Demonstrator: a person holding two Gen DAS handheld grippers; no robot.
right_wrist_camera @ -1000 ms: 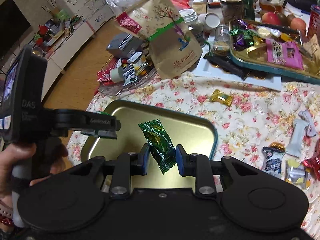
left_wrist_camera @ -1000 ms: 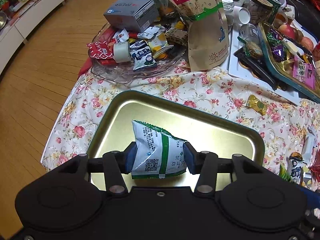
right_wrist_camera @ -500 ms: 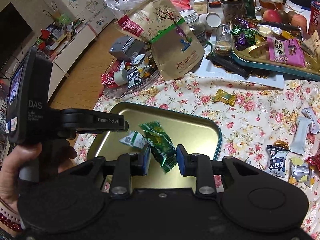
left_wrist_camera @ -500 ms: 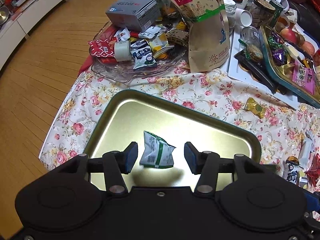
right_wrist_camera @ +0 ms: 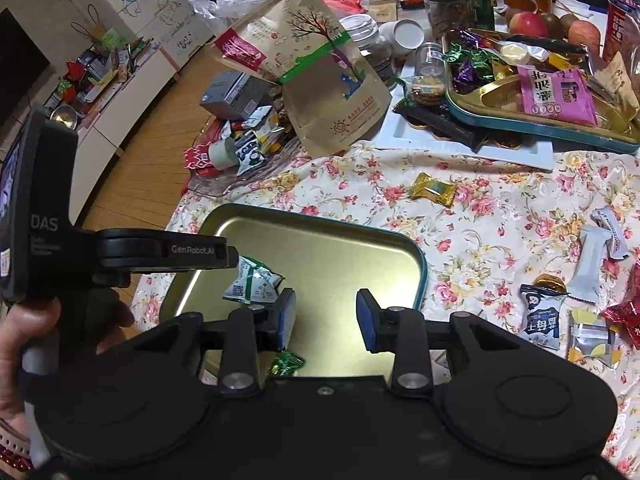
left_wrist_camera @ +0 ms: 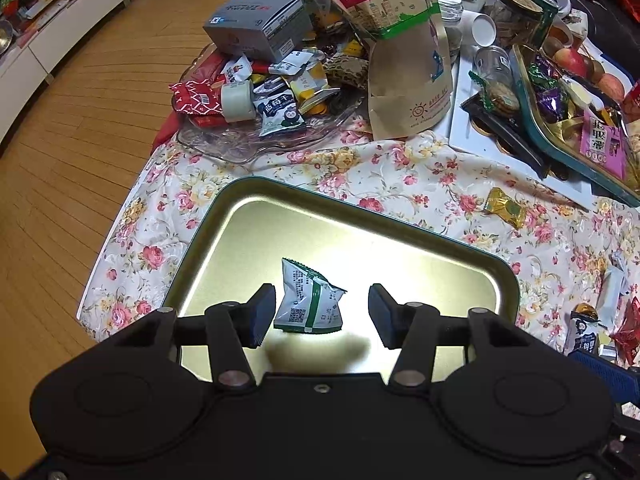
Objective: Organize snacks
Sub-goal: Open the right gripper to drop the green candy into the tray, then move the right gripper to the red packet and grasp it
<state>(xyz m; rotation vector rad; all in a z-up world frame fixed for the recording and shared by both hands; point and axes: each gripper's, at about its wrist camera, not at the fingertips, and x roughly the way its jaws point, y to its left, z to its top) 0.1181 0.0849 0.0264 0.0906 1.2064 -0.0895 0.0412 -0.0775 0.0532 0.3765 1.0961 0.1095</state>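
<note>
Jaws of left gripper (left_wrist_camera: pixel 322 314) spread wide over shallow gold metal tray with teal rim (left_wrist_camera: pixel 360 216), clear of white-and-green crinkled snack packet (left_wrist_camera: pixel 310 298) lying flat near tray's near edge. Jaws of right gripper (right_wrist_camera: pixel 326 318) just opened, nothing between them; dark green foil candy (right_wrist_camera: pixel 286 362) lying released on tray's near edge, just beside left pad. Gold-wrapped candy (right_wrist_camera: pixel 434 188) alone on floral tablecloth (right_wrist_camera: pixel 500 216) beyond tray's far corner.

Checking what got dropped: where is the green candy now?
The green candy lies in the gold tray at its near edge, just below the right tool, near the white packet.
</note>
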